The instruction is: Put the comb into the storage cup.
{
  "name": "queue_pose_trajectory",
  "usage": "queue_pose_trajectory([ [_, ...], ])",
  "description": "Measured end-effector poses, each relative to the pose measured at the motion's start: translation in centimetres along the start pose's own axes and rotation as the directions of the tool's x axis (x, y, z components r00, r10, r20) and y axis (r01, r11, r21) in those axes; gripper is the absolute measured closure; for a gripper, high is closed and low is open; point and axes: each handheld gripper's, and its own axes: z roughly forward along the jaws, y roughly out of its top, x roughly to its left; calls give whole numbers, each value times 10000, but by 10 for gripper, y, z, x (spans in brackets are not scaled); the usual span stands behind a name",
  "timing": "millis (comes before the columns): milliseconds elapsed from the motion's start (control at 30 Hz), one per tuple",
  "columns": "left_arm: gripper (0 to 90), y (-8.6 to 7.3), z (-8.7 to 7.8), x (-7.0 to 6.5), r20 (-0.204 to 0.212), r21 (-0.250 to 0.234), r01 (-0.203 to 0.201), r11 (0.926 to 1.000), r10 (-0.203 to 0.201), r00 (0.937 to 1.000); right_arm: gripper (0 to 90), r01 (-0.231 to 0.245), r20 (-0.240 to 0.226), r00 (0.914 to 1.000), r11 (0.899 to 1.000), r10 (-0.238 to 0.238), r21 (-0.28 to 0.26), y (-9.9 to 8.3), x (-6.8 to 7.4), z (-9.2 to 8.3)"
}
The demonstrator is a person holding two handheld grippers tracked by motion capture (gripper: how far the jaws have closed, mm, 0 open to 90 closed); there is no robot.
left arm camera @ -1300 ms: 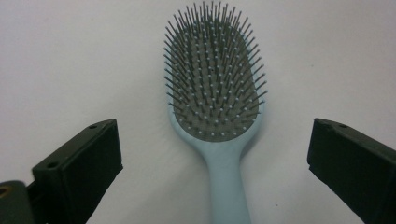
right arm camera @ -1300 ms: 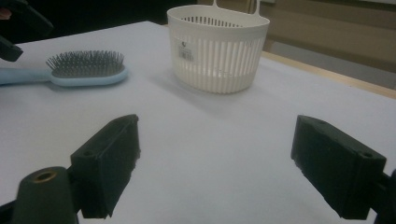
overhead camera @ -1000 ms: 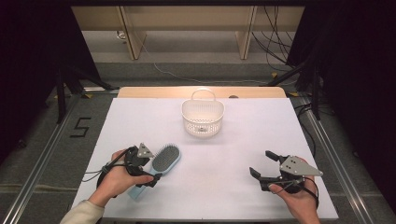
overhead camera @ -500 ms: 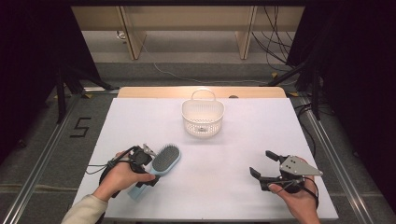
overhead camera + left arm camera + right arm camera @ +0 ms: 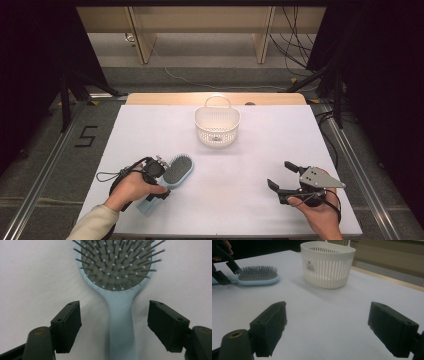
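Left gripper (image 5: 159,184) straddling a hairbrush (image 5: 172,175) handle.
High view: the brush lies front-left on the white table (image 5: 250,165), the right gripper (image 5: 280,177) gaping and empty. Left gripper view: jaws just closing, not yet touching the handle between them. Right gripper view: basket (image 5: 328,263) beyond wide jaws.

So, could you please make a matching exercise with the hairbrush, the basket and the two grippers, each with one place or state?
Things:
1. hairbrush
2. basket
3. left gripper
4. right gripper

States:
A. white, far middle of the table
B. open over bare table
C. light blue, lying bristles up
D. fingers either side of the brush handle, not touching

Pairs: 1-C, 2-A, 3-D, 4-B
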Motion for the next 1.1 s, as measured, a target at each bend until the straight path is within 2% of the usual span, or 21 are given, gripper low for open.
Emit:
queue_pose_trajectory([
  [367, 358, 6, 4, -2, -59, 530, -53, 9986, 56, 10000, 161, -25, -6, 10000, 10000, 25, 22, 0, 0, 0],
  [533, 389, 7, 4, -1, 77, 706, -139, 9974, 134, 9999, 161, -19, -5, 10000, 10000, 19, 23, 0, 0, 0],
  [1100, 477, 13, 6, -2, 151, 1245, 135, 9921, -155, 9998, 161, 2, -40, 10000, 10000, -2, 65, 0, 0, 0],
])
